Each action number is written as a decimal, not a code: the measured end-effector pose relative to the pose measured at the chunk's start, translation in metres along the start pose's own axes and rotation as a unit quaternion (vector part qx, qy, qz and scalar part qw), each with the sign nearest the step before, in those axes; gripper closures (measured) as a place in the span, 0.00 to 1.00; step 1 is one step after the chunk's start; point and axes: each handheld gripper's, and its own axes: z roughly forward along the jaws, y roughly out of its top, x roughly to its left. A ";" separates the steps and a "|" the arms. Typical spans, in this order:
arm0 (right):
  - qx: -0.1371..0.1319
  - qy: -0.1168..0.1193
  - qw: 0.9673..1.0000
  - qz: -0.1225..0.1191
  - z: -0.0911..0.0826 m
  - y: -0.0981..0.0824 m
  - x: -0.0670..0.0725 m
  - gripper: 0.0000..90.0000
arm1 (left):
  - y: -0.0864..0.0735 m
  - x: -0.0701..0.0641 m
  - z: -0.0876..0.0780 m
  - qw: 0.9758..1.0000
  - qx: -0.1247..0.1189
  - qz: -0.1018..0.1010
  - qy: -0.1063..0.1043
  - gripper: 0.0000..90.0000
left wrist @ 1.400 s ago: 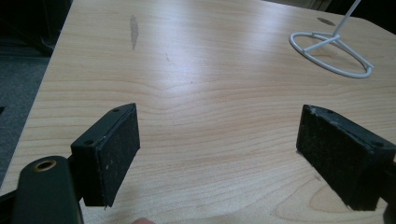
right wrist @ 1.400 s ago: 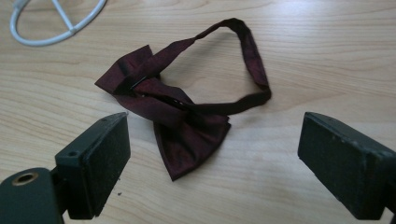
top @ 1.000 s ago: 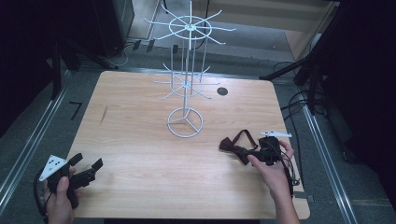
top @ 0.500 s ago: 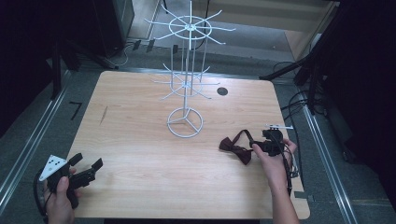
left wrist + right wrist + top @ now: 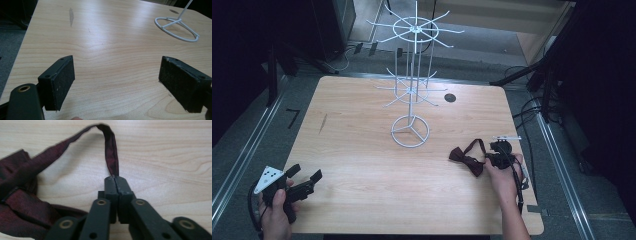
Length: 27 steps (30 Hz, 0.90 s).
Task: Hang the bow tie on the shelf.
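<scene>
Since a second ago the right gripper [image 5: 497, 159] has slid in toward the dark red bow tie [image 5: 467, 160] and closed; its jaws now sit pressed together on the tie's thin neck strap [image 5: 111, 157], seen close up in the right gripper view. Over at the near left corner the left gripper [image 5: 304, 185] has not budged, its jaws spread wide over bare wood. The tie itself lies flat on the table [image 5: 362, 140], near the right edge, just to the right of the white wire stand's [image 5: 411, 95] round foot.

My worry is the hold: only a narrow pinch of strap is caught at the very tips, so a quick lift could let the slick fabric slip free, and I'd guess the loose bow could swing and snag on one of the stand's prongs.

Counting up: one bow tie, one stand, two grippers, one table.
</scene>
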 end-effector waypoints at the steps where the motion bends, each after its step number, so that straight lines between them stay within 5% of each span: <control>1: -0.011 0.002 1.000 0.002 -0.002 0.000 0.000 1.00 | 0.000 0.000 0.000 1.000 0.000 0.000 0.000 0.16; 5: -0.063 0.011 0.998 -0.014 -0.014 0.001 0.004 1.00 | 0.000 0.000 0.000 1.000 0.001 0.000 0.000 0.16; 12: -0.169 0.017 0.984 -0.059 -0.039 0.003 0.019 1.00 | 0.000 0.000 0.000 1.000 0.000 0.000 -0.001 0.16; 18: -0.222 0.026 0.972 -0.076 -0.056 0.007 0.034 1.00 | 0.000 0.000 0.000 1.000 0.000 0.001 0.001 0.16; 19: -0.222 0.026 0.972 -0.076 -0.056 0.007 0.034 1.00 | 0.000 0.000 0.000 1.000 0.000 0.001 0.001 0.16; 20: -0.239 0.028 0.967 -0.083 -0.063 0.009 0.038 1.00 | 0.000 0.000 0.000 1.000 0.000 0.001 0.001 0.16; 27: -0.272 0.041 0.957 -0.090 -0.080 0.016 0.049 1.00 | 0.000 0.000 0.000 1.000 0.000 0.001 0.001 0.16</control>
